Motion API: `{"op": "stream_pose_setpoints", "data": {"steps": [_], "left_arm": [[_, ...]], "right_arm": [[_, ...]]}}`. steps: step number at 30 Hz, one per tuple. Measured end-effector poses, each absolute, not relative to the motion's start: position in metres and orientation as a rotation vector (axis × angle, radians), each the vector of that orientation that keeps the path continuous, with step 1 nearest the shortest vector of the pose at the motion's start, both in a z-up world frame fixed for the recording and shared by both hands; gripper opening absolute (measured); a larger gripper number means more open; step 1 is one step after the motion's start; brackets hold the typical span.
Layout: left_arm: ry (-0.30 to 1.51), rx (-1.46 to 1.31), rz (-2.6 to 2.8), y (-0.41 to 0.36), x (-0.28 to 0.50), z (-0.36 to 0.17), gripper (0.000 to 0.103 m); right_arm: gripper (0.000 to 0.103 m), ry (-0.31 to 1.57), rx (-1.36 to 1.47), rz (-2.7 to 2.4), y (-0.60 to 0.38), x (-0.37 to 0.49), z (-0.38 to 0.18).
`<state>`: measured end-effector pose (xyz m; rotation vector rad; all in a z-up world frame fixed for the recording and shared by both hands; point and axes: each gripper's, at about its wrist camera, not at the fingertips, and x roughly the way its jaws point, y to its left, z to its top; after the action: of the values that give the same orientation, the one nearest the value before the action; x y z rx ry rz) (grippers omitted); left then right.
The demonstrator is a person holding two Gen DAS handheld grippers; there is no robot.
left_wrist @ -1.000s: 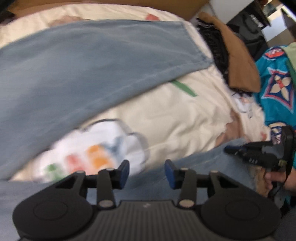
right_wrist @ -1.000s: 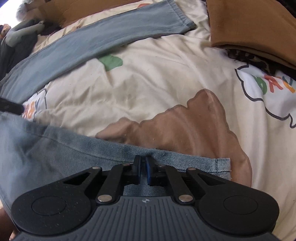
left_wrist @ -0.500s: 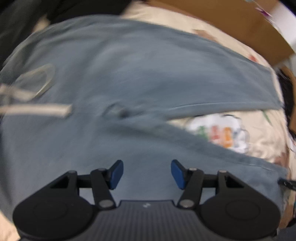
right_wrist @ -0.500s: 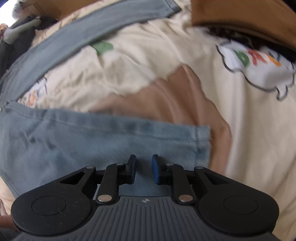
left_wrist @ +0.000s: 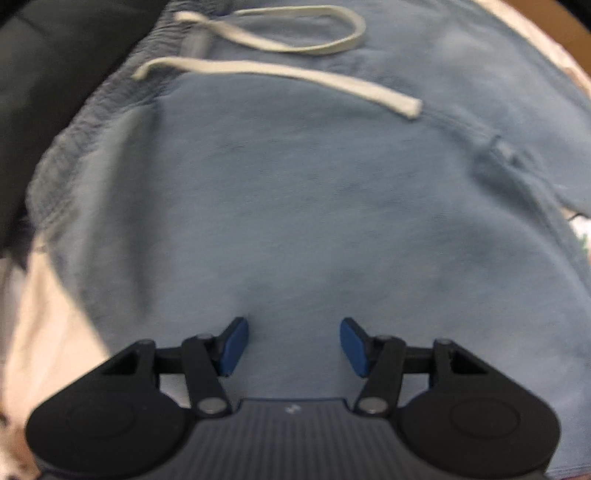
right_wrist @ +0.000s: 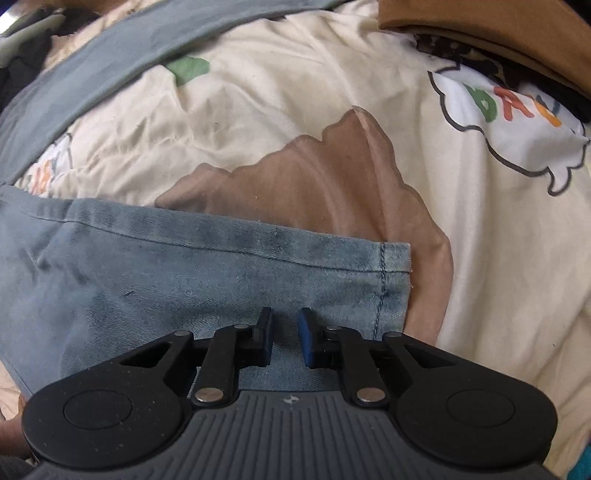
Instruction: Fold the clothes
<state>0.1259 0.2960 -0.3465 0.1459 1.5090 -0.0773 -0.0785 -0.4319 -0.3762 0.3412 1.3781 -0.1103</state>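
Light blue drawstring trousers (left_wrist: 295, 203) lie flat on the bed. In the left wrist view their gathered waistband (left_wrist: 92, 122) and white drawstring (left_wrist: 280, 72) fill the top of the picture. My left gripper (left_wrist: 293, 332) points straight down over the seat of the trousers, open, with nothing between its pads. In the right wrist view the near trouser leg (right_wrist: 184, 266) ends in a stitched hem (right_wrist: 395, 280), and the other leg (right_wrist: 110, 62) runs across the top left. My right gripper (right_wrist: 286, 321) hovers over the near leg beside the hem. Its jaws are closing, a narrow gap still shows, and no cloth is pinched.
A cream bedsheet (right_wrist: 295, 110) with brown and cloud prints lies under everything. A brown garment (right_wrist: 480, 26) sits at the top right over something dark. Dark cloth (left_wrist: 55, 74) lies left of the waistband. Part of a hand (right_wrist: 9, 435) shows at the lower left.
The left gripper swept along the trousers from the legs to the waistband and opened wider. The right gripper let go of the leg's edge, and its jaws now stand slightly apart.
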Motion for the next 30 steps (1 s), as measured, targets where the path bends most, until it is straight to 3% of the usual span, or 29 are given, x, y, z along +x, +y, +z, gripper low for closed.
{"op": "stream_pose_setpoints", "data": {"steps": [4,7,13,19,30], "left_arm": [[1.461,0.124,-0.052,0.317,0.136,-0.327,0.058],[1.353,0.059,-0.066,0.335,0.145,-0.307,0.049],[1.182,-0.015,-0.025,0.373,0.162,-0.278,0.045],[1.187,-0.182,0.093,0.421,0.160,-0.296,0.045],[1.202,-0.337,0.101,0.437,0.157,-0.329,0.042]], "right_arm": [[0.023,1.399,0.336,-0.164,-0.429,-0.081,-0.366],[0.023,1.362,0.337,-0.164,-0.427,-0.089,-0.354],[0.023,1.315,0.340,-0.241,-0.431,-0.113,-0.338],[0.024,1.349,0.327,-0.298,-0.430,-0.138,-0.324],[0.025,1.403,0.298,-0.379,-0.437,-0.176,-0.308]]}}
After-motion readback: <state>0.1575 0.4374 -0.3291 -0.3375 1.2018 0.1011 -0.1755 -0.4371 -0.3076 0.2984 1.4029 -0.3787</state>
